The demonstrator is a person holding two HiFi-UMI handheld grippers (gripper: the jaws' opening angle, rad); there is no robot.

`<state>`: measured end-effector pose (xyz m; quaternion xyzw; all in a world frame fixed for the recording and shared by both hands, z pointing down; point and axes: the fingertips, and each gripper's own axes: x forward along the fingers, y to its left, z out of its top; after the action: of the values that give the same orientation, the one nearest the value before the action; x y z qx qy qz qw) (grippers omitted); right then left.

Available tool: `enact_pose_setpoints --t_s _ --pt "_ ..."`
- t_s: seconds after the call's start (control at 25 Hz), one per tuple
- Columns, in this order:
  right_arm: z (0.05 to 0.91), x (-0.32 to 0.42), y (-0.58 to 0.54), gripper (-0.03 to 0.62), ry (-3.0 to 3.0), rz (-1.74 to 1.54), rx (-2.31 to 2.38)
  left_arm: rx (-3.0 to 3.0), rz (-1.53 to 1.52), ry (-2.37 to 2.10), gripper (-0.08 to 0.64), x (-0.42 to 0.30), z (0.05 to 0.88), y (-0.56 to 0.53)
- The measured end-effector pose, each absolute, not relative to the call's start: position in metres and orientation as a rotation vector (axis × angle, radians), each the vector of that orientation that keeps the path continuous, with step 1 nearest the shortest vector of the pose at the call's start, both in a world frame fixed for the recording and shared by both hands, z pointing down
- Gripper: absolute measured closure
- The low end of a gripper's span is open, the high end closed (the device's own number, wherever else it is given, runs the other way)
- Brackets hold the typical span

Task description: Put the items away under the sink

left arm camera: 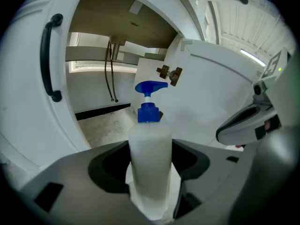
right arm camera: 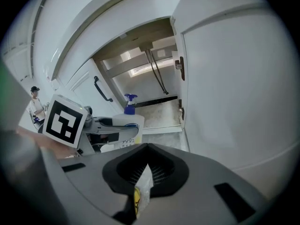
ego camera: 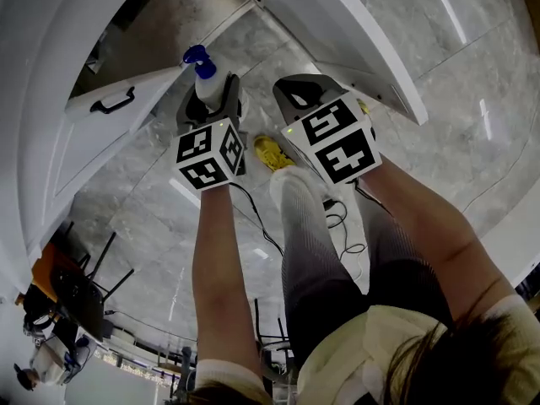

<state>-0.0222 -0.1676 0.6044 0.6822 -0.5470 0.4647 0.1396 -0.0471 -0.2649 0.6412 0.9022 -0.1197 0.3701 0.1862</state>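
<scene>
Closest in, two forearms [ego camera: 221, 268] run out to two grippers over the marble floor [ego camera: 152, 218]. Count: one pump bottle, one packet, two open cabinet doors, two dark hoses. Far left, the left door [ego camera: 93, 133] is swung wide, with one black handle [ego camera: 114, 101]. Next, the left gripper [ego camera: 221, 99] has its jaws part open and clamped on the white pump bottle [left arm camera: 149, 144], whose blue pump head points at the opening. I see the bottle held in front of the cabinet, short of its speckled floor [left arm camera: 105, 123]. The hoses [left arm camera: 110, 71] hang at the back. The right gripper [right arm camera: 143, 172] is nearly closed, pinching a thin white-and-yellow packet [right arm camera: 143, 189]. The right door [right arm camera: 234, 93] stands just right of it, crowding that side.
</scene>
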Motion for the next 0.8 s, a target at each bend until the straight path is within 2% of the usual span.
enact_pose_setpoints --t_s 0.8 --pt "0.647 -0.019 -0.171 0.566 -1.55 1.402 2.035 2.646 1.106 -0.29 0.267 0.007 0.696 -0.298"
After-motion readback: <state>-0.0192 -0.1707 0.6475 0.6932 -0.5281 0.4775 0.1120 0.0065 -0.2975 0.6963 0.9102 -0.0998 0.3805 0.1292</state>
